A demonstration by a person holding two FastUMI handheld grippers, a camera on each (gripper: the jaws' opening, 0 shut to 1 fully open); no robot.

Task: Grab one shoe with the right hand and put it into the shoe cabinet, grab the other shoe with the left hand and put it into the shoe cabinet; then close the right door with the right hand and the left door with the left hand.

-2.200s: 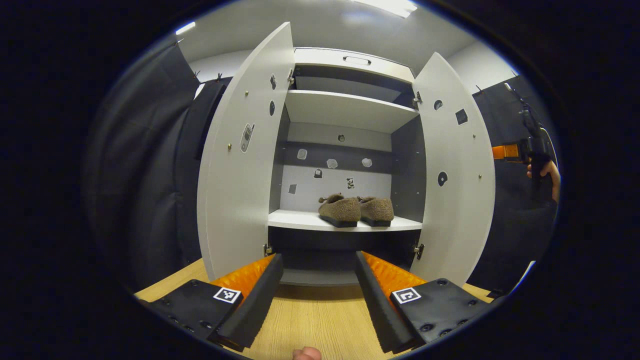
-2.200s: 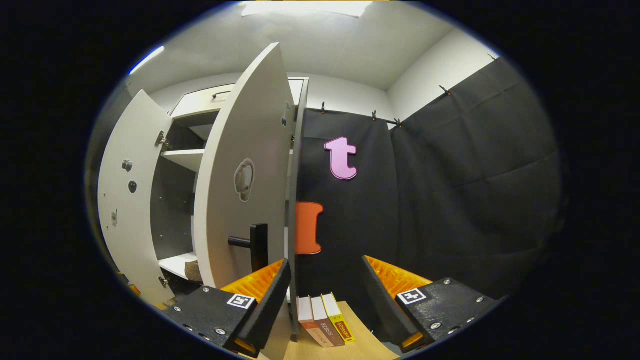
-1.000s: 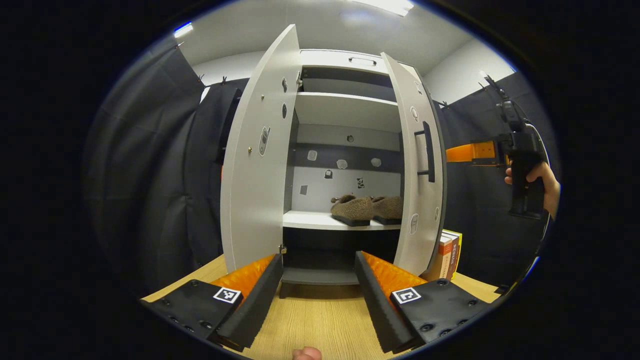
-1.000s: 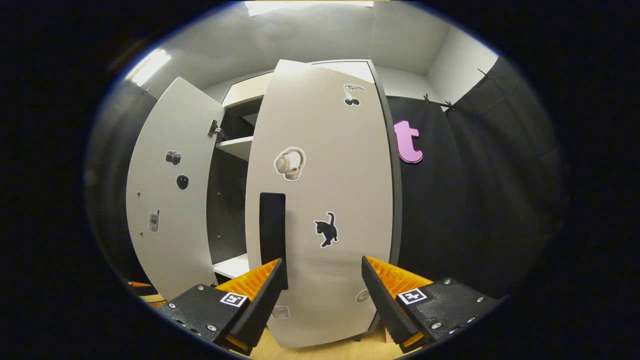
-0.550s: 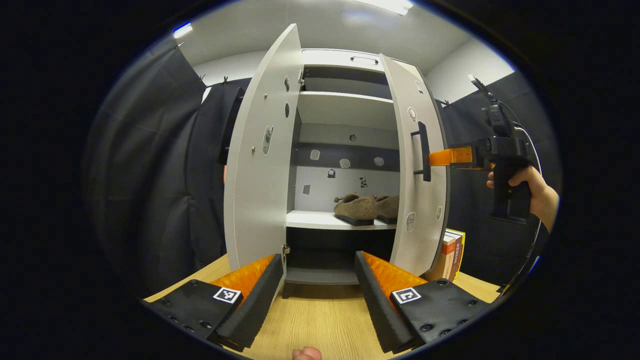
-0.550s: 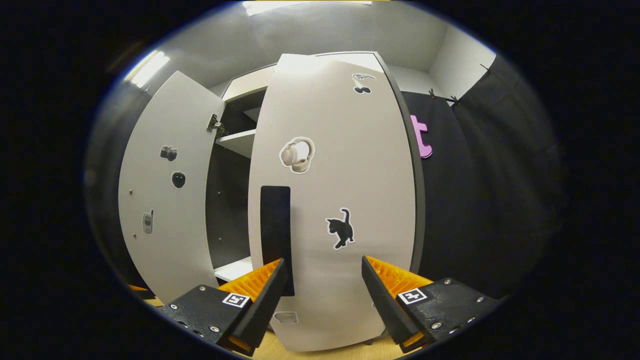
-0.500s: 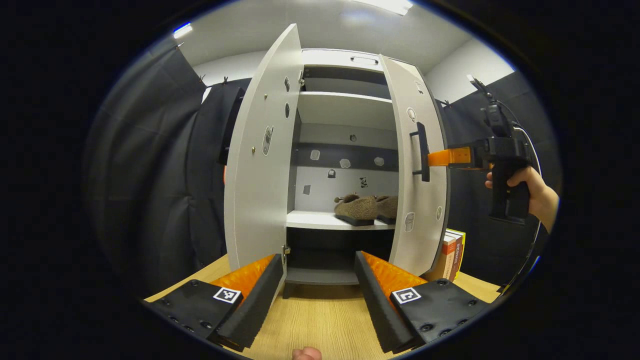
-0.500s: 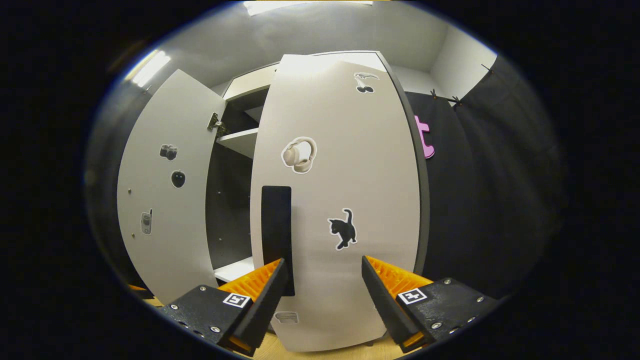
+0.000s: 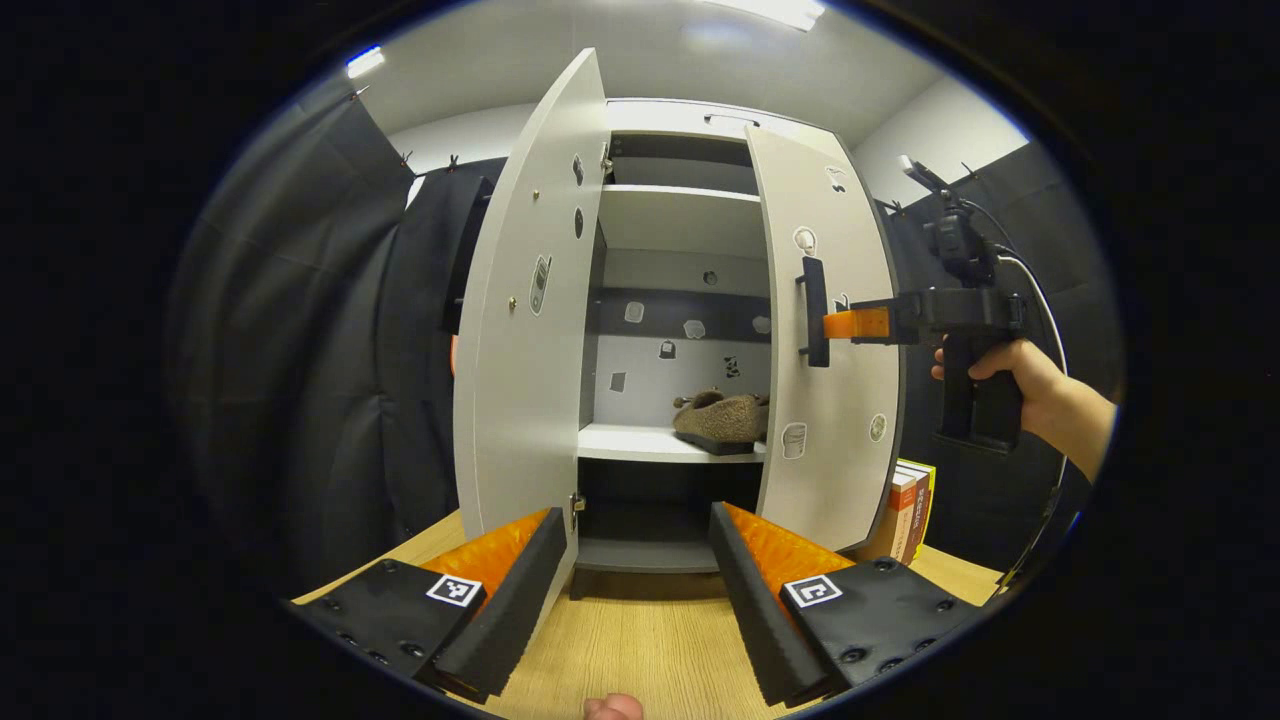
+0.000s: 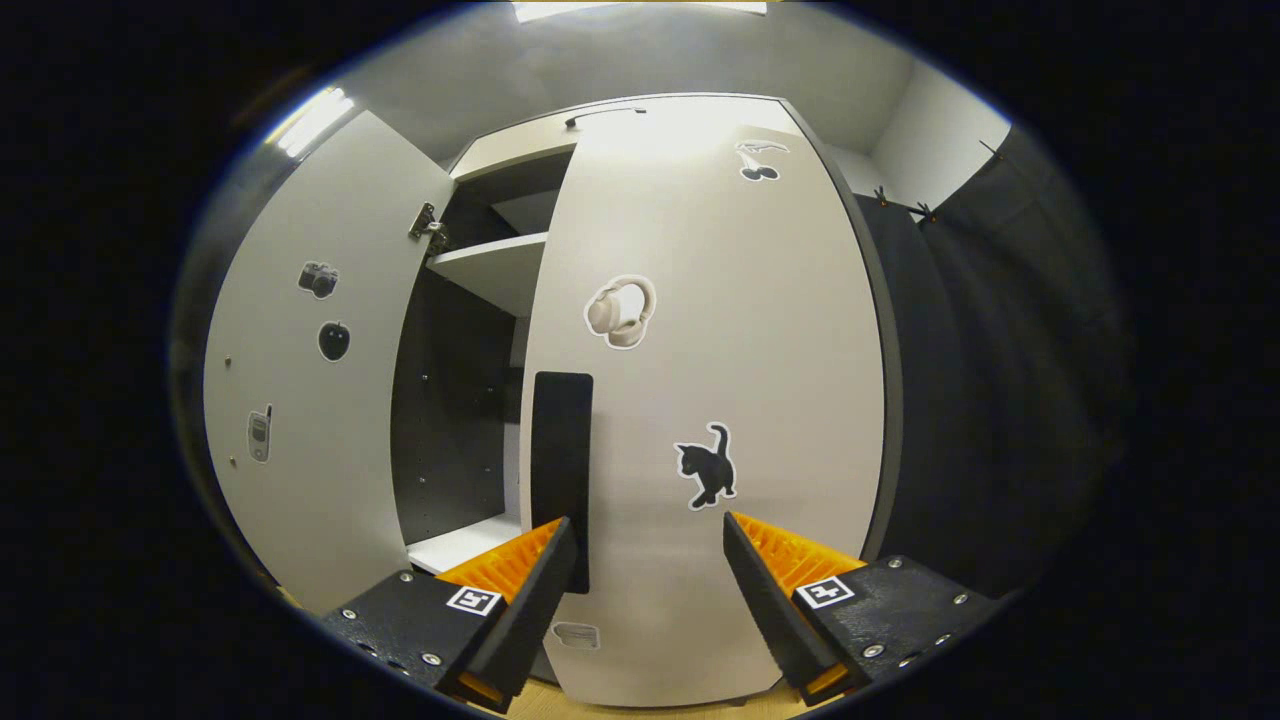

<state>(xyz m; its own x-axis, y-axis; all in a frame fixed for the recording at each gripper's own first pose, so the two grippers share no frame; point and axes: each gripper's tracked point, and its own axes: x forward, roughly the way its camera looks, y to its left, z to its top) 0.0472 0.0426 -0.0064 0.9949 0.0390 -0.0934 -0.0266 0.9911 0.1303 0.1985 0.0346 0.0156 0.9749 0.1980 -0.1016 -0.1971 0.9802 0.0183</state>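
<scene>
A pair of brown fuzzy shoes (image 9: 722, 417) sits on the middle shelf of the white shoe cabinet (image 9: 680, 215). The cabinet's right door (image 9: 825, 350) stands partly swung inward and hides part of the far shoe. My right gripper (image 9: 835, 324), held in a hand, presses open against that door's front beside the black handle (image 9: 812, 311). In the right gripper view my right gripper (image 10: 645, 560) is open right at the door (image 10: 720, 330), next to the handle (image 10: 562, 460). The left door (image 9: 525, 320) stands wide open. My left gripper (image 9: 640, 565) is open and empty above the wooden floor.
Several upright books (image 9: 905, 510) stand on the wooden floor (image 9: 630, 640) right of the cabinet, behind the right door. Black cloth walls close in both sides. The left door (image 10: 310, 360) also appears at the left of the right gripper view.
The right door has swung from wide open toward the cabinet, pushed by my right gripper, and covers more of the shoes. My left gripper has barely moved.
</scene>
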